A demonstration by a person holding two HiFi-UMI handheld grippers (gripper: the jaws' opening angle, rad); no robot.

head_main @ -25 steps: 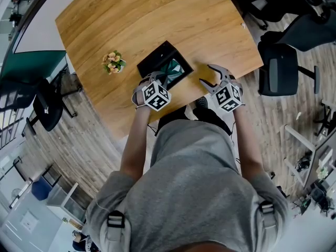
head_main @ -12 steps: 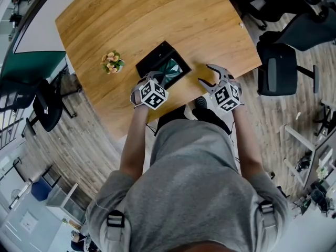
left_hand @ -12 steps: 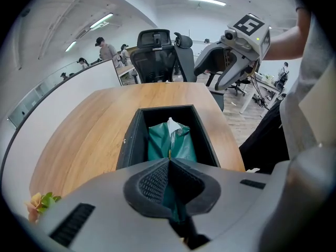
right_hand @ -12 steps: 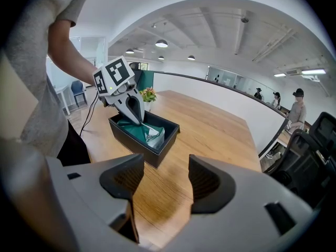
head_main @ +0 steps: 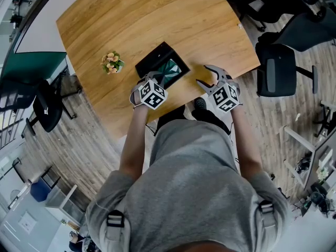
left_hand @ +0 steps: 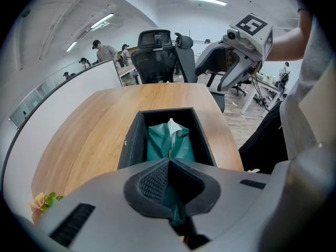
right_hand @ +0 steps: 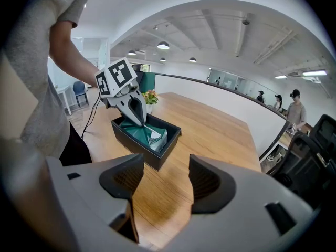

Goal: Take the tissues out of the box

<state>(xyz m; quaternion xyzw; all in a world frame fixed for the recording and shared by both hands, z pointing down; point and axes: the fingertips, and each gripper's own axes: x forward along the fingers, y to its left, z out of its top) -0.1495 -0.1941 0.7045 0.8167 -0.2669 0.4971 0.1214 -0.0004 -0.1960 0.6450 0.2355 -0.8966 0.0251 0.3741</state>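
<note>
Left gripper, nearest the person, has its 2 jaws pressed together on the near edge of the green tissue pack. The pack still lies inside the open black box. Those jaws have just finished closing onto the wrapper, while the hand sits almost where it was 1 second ago. The grasp looks made, so lifting the pack clear of the box is likely the next step, and it has not begun. Right gripper hovers just beside the box over the bare wooden table, jaws spread with nothing between them. Farther across the table stands a small pot of flowers, well apart from the box. Beyond the table edge sits 1 office chair.
</note>
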